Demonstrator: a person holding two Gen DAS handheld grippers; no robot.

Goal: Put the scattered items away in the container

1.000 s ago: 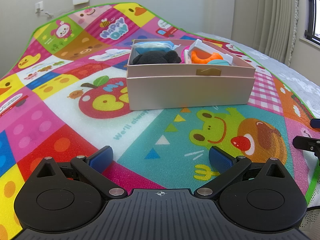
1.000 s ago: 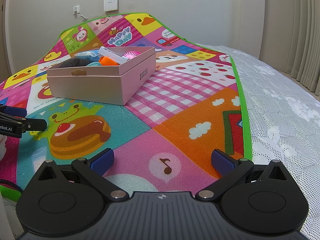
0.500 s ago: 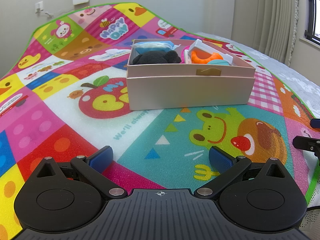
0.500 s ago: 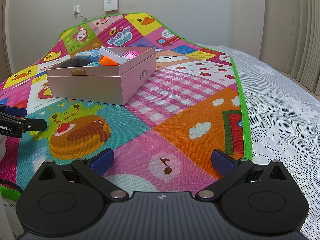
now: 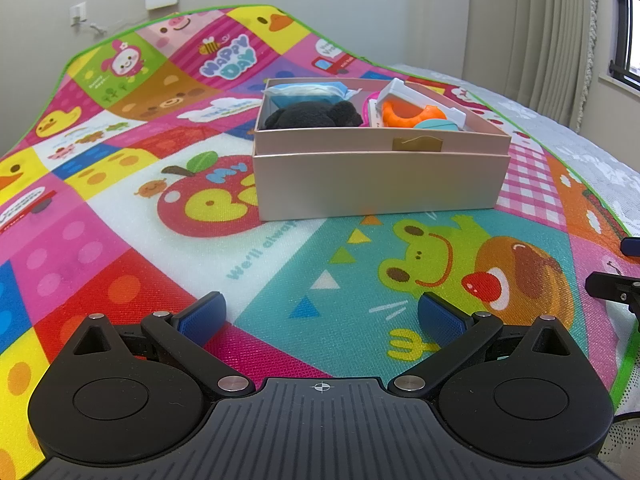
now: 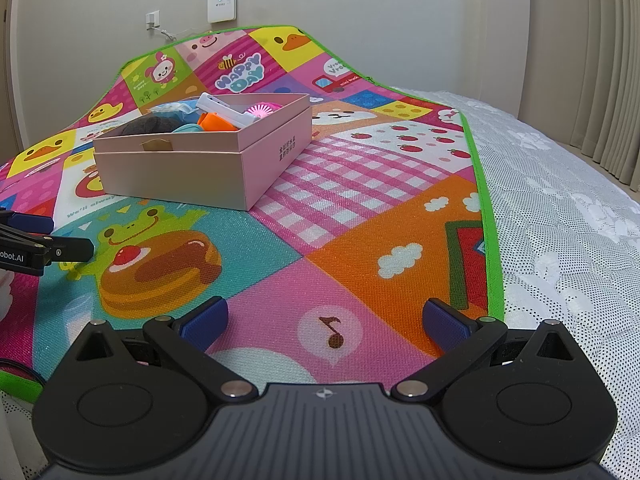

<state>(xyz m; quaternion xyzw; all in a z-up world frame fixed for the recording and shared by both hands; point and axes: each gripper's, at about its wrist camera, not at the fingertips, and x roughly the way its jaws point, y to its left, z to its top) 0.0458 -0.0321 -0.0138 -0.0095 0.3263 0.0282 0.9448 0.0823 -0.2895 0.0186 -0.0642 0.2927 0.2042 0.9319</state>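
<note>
A pink cardboard box (image 5: 376, 184) (image 6: 192, 176) stands on the cartoon play mat (image 5: 120, 240). Inside it lie a black plush (image 5: 312, 116), a blue packet (image 5: 308, 90), an orange toy (image 5: 408, 114), a white long item (image 5: 424, 96) and a pink round toy (image 6: 262, 110). My left gripper (image 5: 320, 316) hovers low over the mat in front of the box, open, nothing between its fingers. My right gripper (image 6: 326, 316) sits to the right of it near the mat's front, open and empty too. No loose item shows on the mat.
The mat's green edge (image 6: 486, 216) borders a white lace bedspread (image 6: 560, 220) on the right. A wall with a thermostat (image 6: 222, 4) and a socket stands behind; curtains (image 5: 552, 32) hang at right. The other gripper's tip shows at the frame edge (image 6: 40, 248).
</note>
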